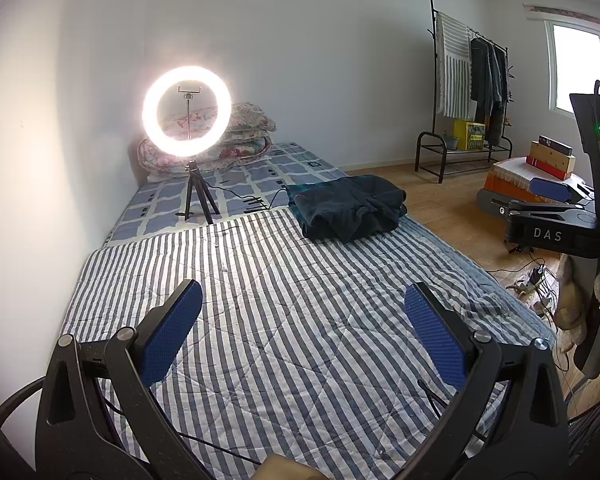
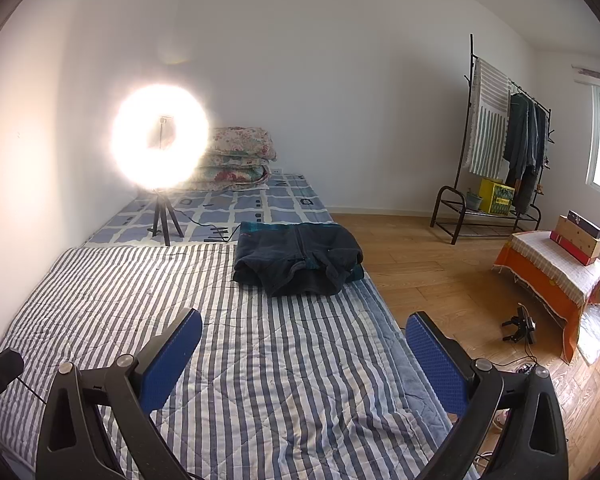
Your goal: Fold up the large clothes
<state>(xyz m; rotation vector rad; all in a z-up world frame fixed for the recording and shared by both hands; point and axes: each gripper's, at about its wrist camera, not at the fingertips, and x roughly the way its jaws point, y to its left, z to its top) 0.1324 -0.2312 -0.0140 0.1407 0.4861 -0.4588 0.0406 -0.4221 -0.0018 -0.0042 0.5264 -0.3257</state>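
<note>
A dark navy garment (image 1: 348, 206) lies folded in a pile on the far right part of the striped quilt (image 1: 292, 320); the right wrist view shows the same garment (image 2: 298, 258) near the bed's right edge. My left gripper (image 1: 303, 296) hovers over the near part of the quilt, open, with nothing between its blue pads (image 1: 172, 332). My right gripper (image 2: 304, 328) is open too and holds nothing, well short of the garment. The right gripper's body (image 1: 556, 216) shows at the right edge of the left wrist view.
A lit ring light on a small tripod (image 1: 187, 112) stands on the checked sheet (image 1: 236, 184) behind the quilt, its cable trailing right. Folded floral quilts (image 2: 236, 156) lie by the wall. A clothes rack (image 2: 500, 152), an orange-covered bench with boxes (image 2: 556, 268) and floor cables (image 1: 536, 280) are to the right.
</note>
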